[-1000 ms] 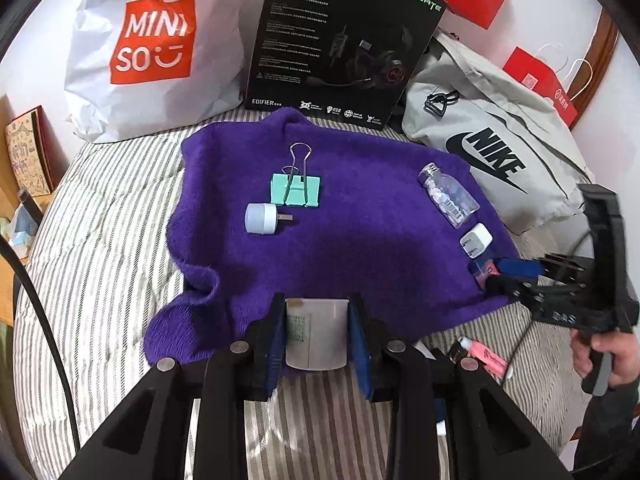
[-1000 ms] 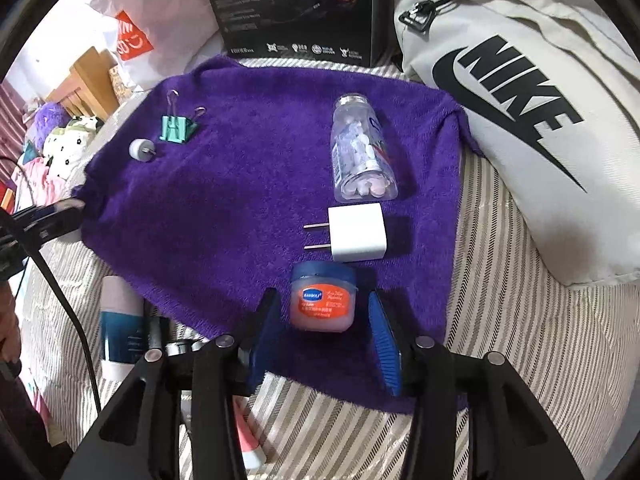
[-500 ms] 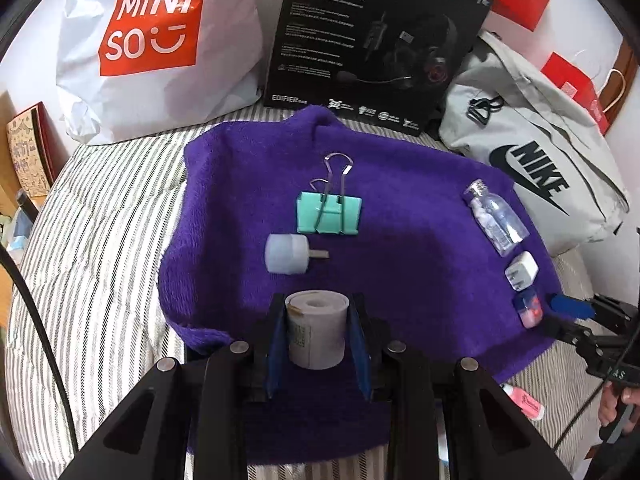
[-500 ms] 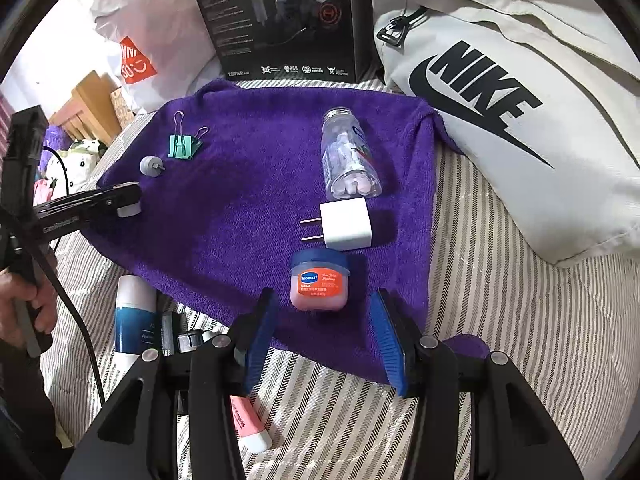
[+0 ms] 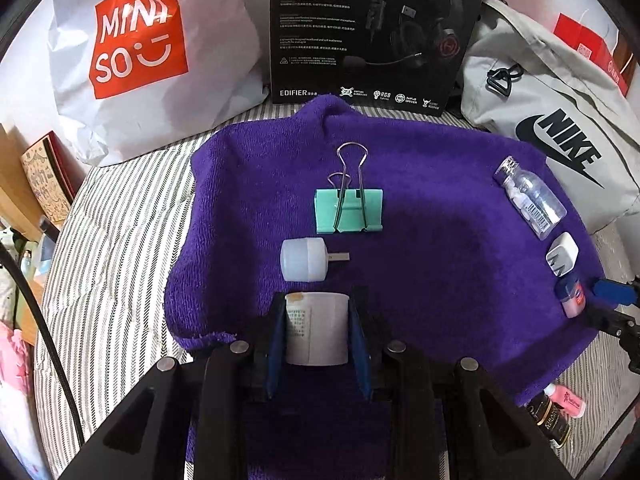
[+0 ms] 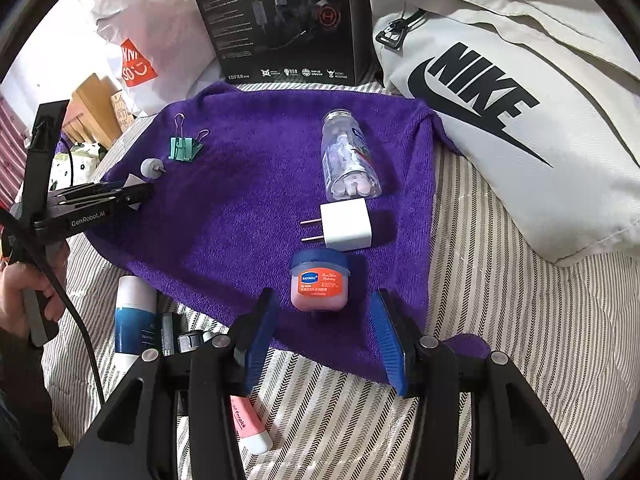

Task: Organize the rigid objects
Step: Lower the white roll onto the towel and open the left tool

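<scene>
My left gripper (image 5: 318,308) is shut on a white cylindrical container (image 5: 316,332), low over the near left part of the purple towel (image 5: 440,280). Just beyond it lie a white round USB light (image 5: 304,260) and a green binder clip (image 5: 348,210). Along the towel's right side are a clear pill bottle (image 6: 350,160), a white charger plug (image 6: 346,226) and a pink jar with a blue lid (image 6: 320,284). My right gripper (image 6: 324,300) is open, its fingertips on either side of the jar's near edge without touching it.
A white shopping bag (image 5: 132,60), a black headset box (image 5: 372,28) and a grey sports bag (image 6: 500,92) stand behind the towel. Several tubes (image 6: 134,320) and a pink tube (image 6: 250,428) lie on the striped bed (image 6: 500,360) at the towel's near edge.
My left gripper has carried the white container forward from the towel's near edge to just behind the USB light, and lower. The right gripper has hardly moved.
</scene>
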`<state>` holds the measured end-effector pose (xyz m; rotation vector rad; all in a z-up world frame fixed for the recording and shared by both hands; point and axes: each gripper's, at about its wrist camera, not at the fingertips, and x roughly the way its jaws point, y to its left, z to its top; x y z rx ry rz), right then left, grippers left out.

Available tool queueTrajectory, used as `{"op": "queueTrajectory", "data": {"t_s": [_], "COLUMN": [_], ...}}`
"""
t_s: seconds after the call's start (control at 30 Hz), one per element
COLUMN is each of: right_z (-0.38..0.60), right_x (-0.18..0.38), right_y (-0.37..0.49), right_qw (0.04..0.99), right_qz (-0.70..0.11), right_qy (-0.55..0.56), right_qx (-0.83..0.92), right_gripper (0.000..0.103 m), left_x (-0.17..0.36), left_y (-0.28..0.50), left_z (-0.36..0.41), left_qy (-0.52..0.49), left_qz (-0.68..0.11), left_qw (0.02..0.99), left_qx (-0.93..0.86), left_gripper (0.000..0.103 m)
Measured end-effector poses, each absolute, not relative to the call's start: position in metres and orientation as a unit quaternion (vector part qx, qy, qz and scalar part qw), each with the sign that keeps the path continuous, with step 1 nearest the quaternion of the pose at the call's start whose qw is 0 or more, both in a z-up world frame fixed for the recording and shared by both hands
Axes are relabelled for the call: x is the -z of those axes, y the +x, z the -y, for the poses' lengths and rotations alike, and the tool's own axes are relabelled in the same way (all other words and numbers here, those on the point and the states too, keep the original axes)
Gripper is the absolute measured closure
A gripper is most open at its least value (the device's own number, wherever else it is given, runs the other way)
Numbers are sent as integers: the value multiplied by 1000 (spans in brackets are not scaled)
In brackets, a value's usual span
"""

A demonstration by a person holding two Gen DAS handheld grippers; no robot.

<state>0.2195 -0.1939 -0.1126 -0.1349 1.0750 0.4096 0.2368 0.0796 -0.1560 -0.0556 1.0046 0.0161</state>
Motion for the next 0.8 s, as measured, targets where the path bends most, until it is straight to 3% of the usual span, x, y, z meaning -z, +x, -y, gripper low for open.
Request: {"op": "queueTrajectory", "data": {"t_s": [0.07, 0.3, 0.8], "right_z": [194, 195, 205], "right_x": [113, 109, 94], "right_y": [220, 218, 160], "right_qw": [837, 835, 835], "right_qz": [-508, -513, -511], "right_qy": [-64, -60, -42], "right_qx": [-194, -193, -198], "right_gripper": [55, 54, 49], "left_x": [156, 155, 112], "left_y": [235, 225, 147], "left_z": [-80, -73, -60], "left_qy": [-29, -36, -83], "left_qz": [-484, -500, -472], "left_qw": [875, 865, 878], "left_qx": [-9, -4, 10], "left_gripper": [73, 53, 50]}}
